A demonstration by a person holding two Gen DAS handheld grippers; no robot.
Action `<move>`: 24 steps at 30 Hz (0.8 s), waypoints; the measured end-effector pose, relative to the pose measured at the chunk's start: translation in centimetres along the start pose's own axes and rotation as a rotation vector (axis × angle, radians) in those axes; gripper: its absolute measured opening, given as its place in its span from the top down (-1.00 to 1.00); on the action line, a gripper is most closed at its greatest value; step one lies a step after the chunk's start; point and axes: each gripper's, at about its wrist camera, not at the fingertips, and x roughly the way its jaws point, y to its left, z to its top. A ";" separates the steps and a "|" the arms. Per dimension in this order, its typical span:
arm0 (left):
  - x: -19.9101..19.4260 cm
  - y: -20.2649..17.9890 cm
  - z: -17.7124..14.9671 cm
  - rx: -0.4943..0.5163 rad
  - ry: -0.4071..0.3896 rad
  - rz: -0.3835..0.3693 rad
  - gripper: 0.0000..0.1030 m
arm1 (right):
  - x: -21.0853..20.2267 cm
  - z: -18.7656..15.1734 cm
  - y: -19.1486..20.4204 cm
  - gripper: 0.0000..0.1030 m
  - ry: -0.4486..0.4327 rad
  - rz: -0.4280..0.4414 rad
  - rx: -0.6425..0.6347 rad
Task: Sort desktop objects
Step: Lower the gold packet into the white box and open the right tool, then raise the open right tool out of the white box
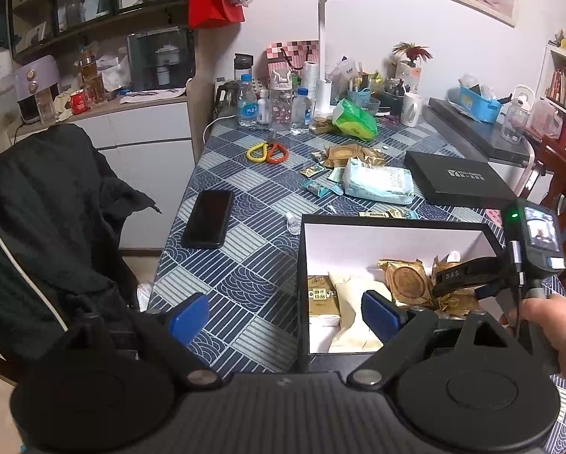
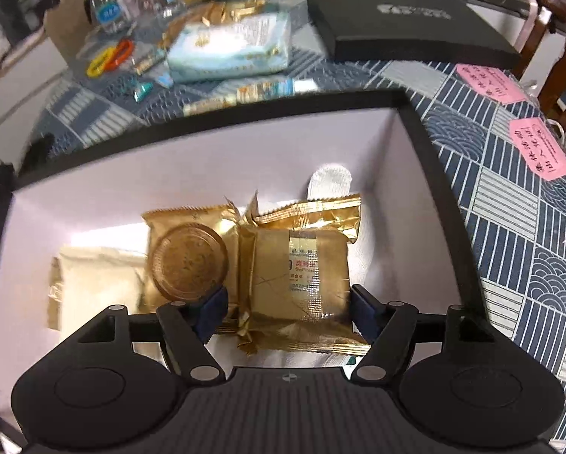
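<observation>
Box (image 2: 415, 121) with black rim and white inside, set at the near edge of the worktop (image 1: 245, 265), partly filled with snack packets. Right gripper (image 2: 288, 312) lowered inside it, blue pads spread on either side of a gold packet (image 2: 301, 287); whether the pads press the packet or stand just clear, cannot tell from the blurred right wrist view. Round-biscuit packet (image 2: 186, 261) touching at 9 o'clock of the gold one, cream packet (image 2: 93, 287) farther toward 9 o'clock, second gold packet (image 2: 320, 212) at 12 o'clock, partly under it.

Left gripper (image 1: 286, 316) open wide and empty, hovering over the box's left wall, one pad above the blue patterned cloth, the other above the box interior. Right hand (image 1: 559, 325) seen at 3 o'clock of the left wrist view, wrapped around its tool.

Beyond the box toward 12 o'clock: pale blue tissue pack (image 1: 377, 185) with loose gold wrappers (image 1: 347, 153) near it. Black flat case (image 1: 456, 178) at 1 o'clock, phone (image 1: 209, 219) at 10 o'clock, yellow and orange scissors (image 1: 267, 153) past the phone. Pink notes (image 2: 540, 151) at 3 o'clock of the box.
</observation>
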 end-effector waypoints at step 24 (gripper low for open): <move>3.2 2.9 5.4 -0.083 0.035 -0.033 -1.00 | -13.3 -6.1 0.0 -0.83 -0.311 0.065 -0.014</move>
